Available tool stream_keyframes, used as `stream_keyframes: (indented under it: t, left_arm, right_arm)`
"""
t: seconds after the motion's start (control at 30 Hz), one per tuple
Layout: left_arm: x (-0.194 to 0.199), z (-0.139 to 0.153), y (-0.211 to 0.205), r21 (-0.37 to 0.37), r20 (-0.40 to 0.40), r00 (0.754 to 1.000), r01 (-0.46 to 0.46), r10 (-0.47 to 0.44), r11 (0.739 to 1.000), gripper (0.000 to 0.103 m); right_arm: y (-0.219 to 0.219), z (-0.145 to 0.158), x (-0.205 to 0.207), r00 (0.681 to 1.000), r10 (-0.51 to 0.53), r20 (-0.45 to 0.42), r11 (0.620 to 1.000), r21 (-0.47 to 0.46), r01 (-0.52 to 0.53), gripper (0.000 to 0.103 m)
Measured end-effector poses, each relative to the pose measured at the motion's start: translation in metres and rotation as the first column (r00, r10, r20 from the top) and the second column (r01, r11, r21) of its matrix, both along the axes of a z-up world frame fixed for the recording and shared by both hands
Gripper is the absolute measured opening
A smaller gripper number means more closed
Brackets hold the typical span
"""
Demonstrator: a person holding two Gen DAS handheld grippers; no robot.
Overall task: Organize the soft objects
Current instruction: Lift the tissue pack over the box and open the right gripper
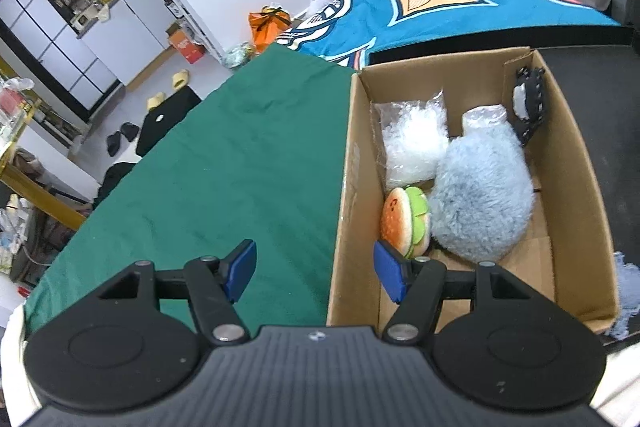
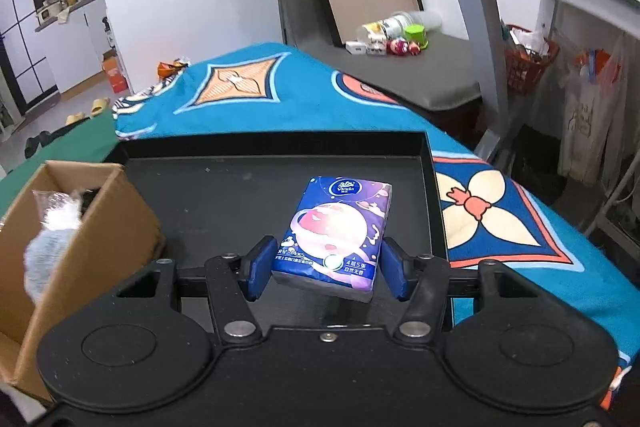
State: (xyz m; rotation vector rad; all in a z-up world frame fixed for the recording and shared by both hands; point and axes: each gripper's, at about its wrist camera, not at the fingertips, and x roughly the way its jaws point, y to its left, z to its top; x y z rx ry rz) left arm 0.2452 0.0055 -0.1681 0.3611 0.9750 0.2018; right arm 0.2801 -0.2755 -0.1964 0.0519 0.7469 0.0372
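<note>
A cardboard box (image 1: 576,187) stands beside a green cloth (image 1: 240,155). In it lie a fluffy blue-grey plush (image 1: 484,195), a burger plush (image 1: 406,221), a clear plastic bag (image 1: 414,143) and a black lace item (image 1: 530,105). My left gripper (image 1: 316,275) is open and empty, straddling the box's left wall. In the right wrist view a blue tissue pack (image 2: 334,231) sits between the blue pads (image 2: 262,267) of my right gripper (image 2: 326,271), above a black tray (image 2: 224,195). The pads stand at its sides; grip contact is unclear. The box (image 2: 108,239) shows at the left.
A teal patterned blanket (image 2: 280,99) covers the surface behind the tray. Bottles and small toys (image 2: 392,35) lie on a grey surface at the back. A metal desk leg (image 2: 484,27) and hanging bags (image 2: 588,115) are at the right.
</note>
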Motion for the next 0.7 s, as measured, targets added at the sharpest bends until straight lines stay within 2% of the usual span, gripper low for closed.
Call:
stream_keyframes:
  t: [0.37, 0.53, 0.7]
  left_arm:
    - [-0.004, 0.023, 0.013, -0.1, -0.008, 0.997, 0.072, -0.073, 0.992, 0.063]
    - [-0.007, 0.025, 0.022, -0.15, 0.04, 0.996, 0.079, -0.074, 0.985, 0.063]
    - [-0.009, 0.018, 0.027, -0.197, 0.047, 0.996, 0.088, -0.08, 0.976, 0.063]
  right_arm:
    - [0.025, 0.037, -0.023, 0.997, 0.036, 0.066, 0.999, -0.002, -0.036, 0.055]
    - [0.049, 0.054, -0.03, 0.99, 0.108, 0.087, 0.994, -0.004, -0.108, 0.055]
    - [0.075, 0.061, -0.034, 0.983, 0.167, 0.08, 0.986, 0.012, -0.168, 0.055]
